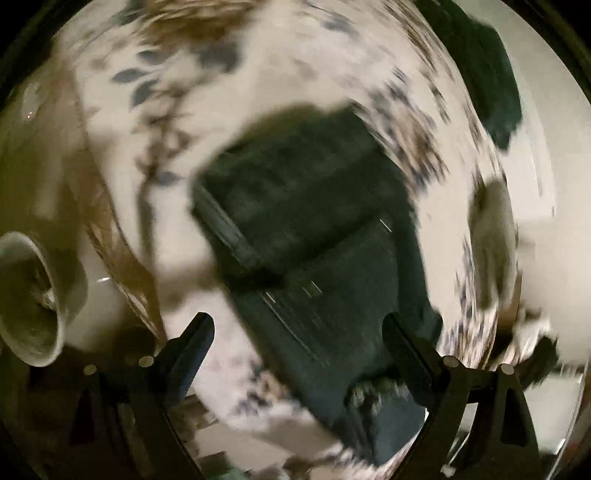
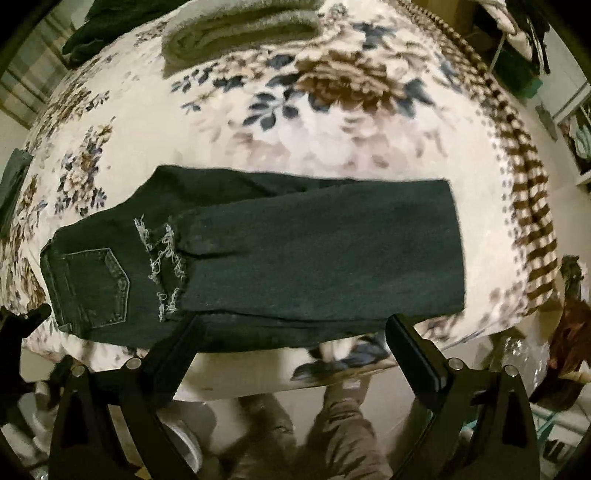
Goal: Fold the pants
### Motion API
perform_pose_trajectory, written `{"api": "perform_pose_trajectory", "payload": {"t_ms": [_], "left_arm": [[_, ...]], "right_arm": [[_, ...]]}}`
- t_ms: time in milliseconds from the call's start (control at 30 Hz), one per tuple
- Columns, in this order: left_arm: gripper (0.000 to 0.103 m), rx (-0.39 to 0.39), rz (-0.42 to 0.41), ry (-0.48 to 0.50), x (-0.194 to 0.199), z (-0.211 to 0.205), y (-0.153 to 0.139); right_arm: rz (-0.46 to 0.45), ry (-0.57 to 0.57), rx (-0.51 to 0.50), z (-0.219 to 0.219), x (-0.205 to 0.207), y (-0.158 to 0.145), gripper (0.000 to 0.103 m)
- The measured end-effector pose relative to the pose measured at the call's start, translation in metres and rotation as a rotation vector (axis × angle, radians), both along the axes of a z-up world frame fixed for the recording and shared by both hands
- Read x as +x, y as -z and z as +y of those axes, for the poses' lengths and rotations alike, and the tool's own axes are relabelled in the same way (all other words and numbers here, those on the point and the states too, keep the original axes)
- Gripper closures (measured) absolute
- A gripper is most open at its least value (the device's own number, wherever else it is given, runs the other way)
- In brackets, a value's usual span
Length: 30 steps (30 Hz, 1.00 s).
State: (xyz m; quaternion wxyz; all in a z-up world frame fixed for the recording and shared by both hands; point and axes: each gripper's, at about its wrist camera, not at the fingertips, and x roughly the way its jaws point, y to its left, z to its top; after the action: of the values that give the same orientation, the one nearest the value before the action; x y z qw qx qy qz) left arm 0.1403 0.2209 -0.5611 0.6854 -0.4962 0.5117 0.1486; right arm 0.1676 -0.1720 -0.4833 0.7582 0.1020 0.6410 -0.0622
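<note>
hovering over folded pants on blanket: right tool wide open, empty; left tool wide open, empty.

Left gripper: fingers spread wide, nothing between the pads. Right gripper: fingers likewise spread, empty; person's trouser legs below the fingers.

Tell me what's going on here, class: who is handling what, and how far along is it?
A person is folding dark jeans on a floral blanket, with a handheld gripper in each hand. The jeans lie flat, leg ends folded over toward the back pocket, frayed hems showing. The right gripper hovers open at the jeans' near edge, holding nothing. The left gripper is also open above the dark fabric; its view is blurred. A folded grey cloth sits further back.
</note>
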Motion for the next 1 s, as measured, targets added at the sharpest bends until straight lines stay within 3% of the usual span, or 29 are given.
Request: {"api": "perform_pose_trajectory", "payload": {"t_ms": [133, 267, 367, 400, 433, 567, 633, 700, 767, 867, 933, 1000], "left_arm": [[0.011, -0.021, -0.005, -0.085, 0.002, 0.018, 0.03], [0.014, -0.017, -0.027, -0.078, 0.018, 0.022, 0.044], [0.064, 0.067, -0.043, -0.064, 0.025, 0.022, 0.033], [0.088, 0.1, -0.035, -0.065, 0.023, 0.023, 0.027], [0.093, 0.107, -0.064, -0.072, 0.02, 0.024, 0.022], [0.092, 0.134, -0.179, -0.015, 0.015, 0.017, -0.005], [0.091, 0.104, -0.136, -0.017, 0.02, 0.021, 0.012], [0.076, 0.066, -0.08, -0.047, 0.024, 0.033, 0.033], [0.075, -0.004, -0.073, -0.087, 0.026, 0.042, 0.049], [0.074, -0.077, -0.097, -0.132, 0.015, 0.048, 0.047], [0.074, -0.07, -0.094, -0.117, 0.009, 0.046, 0.044], [0.064, -0.088, -0.107, -0.113, 0.0, 0.044, 0.046]], "right_arm": [[0.032, 0.032, 0.028, 0.006, 0.003, 0.015, 0.002], [0.049, 0.036, 0.045, 0.013, 0.006, 0.025, 0.002], [0.05, 0.015, 0.038, 0.019, 0.009, 0.029, 0.002], [0.05, 0.008, 0.035, 0.021, 0.009, 0.029, 0.002], [0.053, 0.002, 0.034, 0.023, 0.01, 0.03, 0.002], [0.059, -0.006, 0.039, 0.028, 0.01, 0.031, 0.002], [0.061, -0.009, 0.038, 0.029, 0.01, 0.032, 0.002], [0.065, -0.005, 0.044, 0.03, 0.01, 0.033, 0.002], [0.068, 0.004, 0.06, 0.03, 0.01, 0.032, 0.002], [0.06, 0.003, 0.06, 0.03, 0.011, 0.029, 0.002], [0.062, 0.002, 0.065, 0.029, 0.012, 0.029, 0.002], [0.07, 0.005, 0.071, 0.027, 0.011, 0.03, 0.002]]}}
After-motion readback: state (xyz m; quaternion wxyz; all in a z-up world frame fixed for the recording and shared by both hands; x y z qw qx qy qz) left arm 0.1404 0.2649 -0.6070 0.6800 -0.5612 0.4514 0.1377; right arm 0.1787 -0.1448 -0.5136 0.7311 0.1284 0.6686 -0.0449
